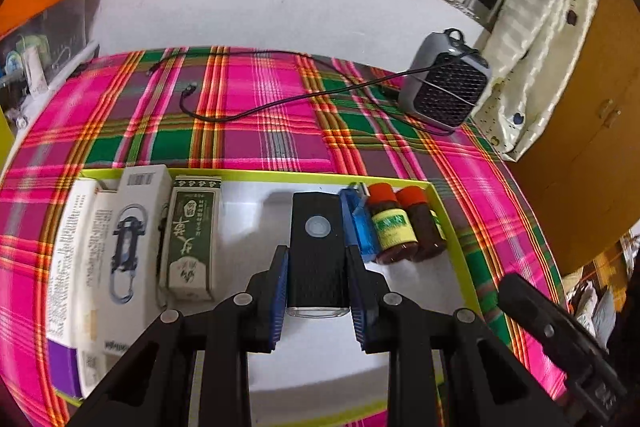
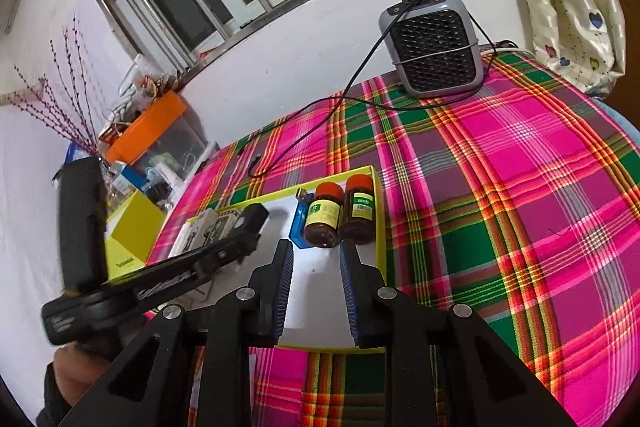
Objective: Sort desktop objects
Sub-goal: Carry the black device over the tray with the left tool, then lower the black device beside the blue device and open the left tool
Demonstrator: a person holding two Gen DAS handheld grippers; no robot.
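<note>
Because the shallow yellow-rimmed cardboard tray (image 1: pixel 256 174) already holds goods in rows, we carry the black rectangular device with a round grey button (image 1: pixel 317 251) over the white gap left in its middle, clamped by its long sides between the blue pads of our left gripper (image 1: pixel 318 259) so that it can go down parallel to its neighbours. To its left lie the green-and-white printed carton (image 1: pixel 192 239) and the white product boxes (image 1: pixel 120 247); to its right lie a blue plastic item (image 1: pixel 362 223) and two brown red-capped bottles (image 1: pixel 404 227), lying side by side against the tray's right wall. Our right gripper (image 2: pixel 316 255) hovers near the bottles, its jaws apart and grasping nothing, presumably kept clear of the placing.
</note>
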